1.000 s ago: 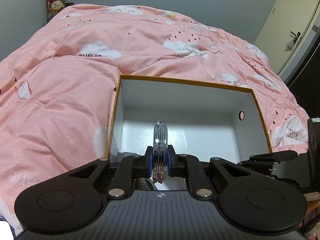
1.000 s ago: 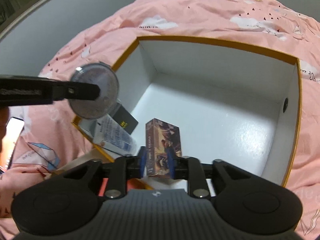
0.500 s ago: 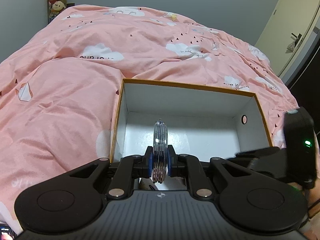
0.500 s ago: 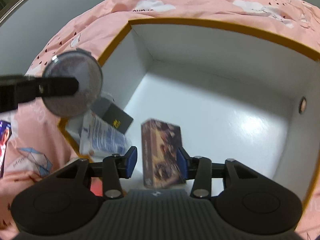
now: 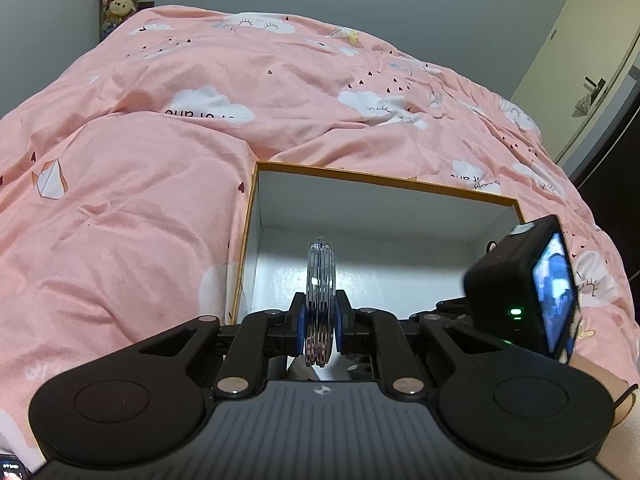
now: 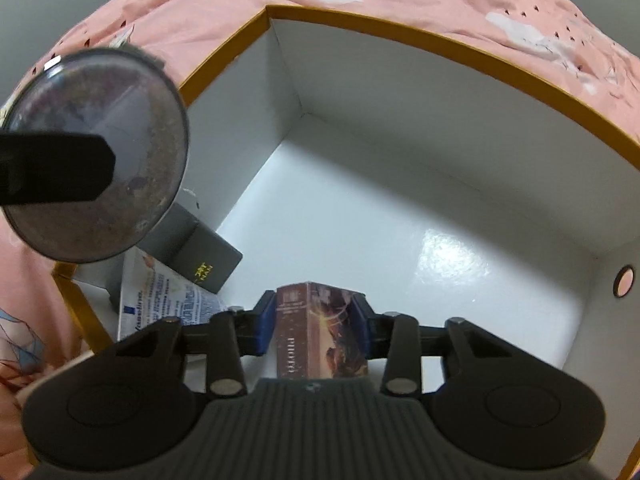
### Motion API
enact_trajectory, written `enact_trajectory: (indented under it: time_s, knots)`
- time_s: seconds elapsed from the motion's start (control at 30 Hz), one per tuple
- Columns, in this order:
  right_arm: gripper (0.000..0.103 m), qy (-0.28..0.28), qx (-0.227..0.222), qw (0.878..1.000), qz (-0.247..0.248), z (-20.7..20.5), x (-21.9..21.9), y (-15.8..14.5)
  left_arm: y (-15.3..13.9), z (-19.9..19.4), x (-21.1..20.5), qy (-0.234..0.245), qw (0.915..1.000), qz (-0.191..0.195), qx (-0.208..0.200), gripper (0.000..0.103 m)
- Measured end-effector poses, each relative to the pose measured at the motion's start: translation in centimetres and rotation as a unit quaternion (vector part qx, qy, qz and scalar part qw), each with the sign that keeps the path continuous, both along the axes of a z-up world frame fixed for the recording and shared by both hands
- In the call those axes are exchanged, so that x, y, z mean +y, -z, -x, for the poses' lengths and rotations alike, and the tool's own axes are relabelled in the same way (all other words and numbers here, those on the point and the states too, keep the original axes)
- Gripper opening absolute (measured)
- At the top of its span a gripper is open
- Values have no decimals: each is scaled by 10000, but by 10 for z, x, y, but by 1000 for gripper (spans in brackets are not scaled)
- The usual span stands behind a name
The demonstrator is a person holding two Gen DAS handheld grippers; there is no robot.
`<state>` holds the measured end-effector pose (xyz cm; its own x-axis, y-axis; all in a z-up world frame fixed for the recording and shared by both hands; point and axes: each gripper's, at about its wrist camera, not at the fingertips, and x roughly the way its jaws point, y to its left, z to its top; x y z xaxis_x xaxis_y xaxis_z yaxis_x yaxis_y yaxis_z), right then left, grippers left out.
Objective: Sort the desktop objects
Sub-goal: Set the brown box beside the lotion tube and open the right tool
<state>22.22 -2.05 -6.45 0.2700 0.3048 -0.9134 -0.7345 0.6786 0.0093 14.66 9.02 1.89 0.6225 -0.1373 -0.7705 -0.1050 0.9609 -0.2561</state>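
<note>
Right claw (image 6: 312, 326) jaws just closing, small box (image 6: 320, 328) between them; left claw (image 5: 319, 326) clamps disc (image 5: 319, 304) at 12 o'clock.

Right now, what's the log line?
left gripper: shut on round disc | right gripper: jaws just closed on small box | inside storage box

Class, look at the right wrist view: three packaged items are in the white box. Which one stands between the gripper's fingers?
The brown picture-printed box, upright between the right gripper pads; the dark grey box and blue-printed white packet lie in the left corner.
</note>
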Motion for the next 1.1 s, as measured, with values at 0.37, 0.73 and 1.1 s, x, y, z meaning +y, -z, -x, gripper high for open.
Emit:
enact_trajectory:
  time_s: [0.37,0.73,1.1]
  knots:
    - [25,372,90,9936,-1066,-12,-23,-33,2,-3,7,-59,9999,137,15,15]
    - [25,-37,304,9966,-768,27,-39,-32,8,-3,4,11,9998,150,92,15]
    - [26,799,704,9859,-1294,33,-32,-25,4,1,8,-111,9998,93,95,15]
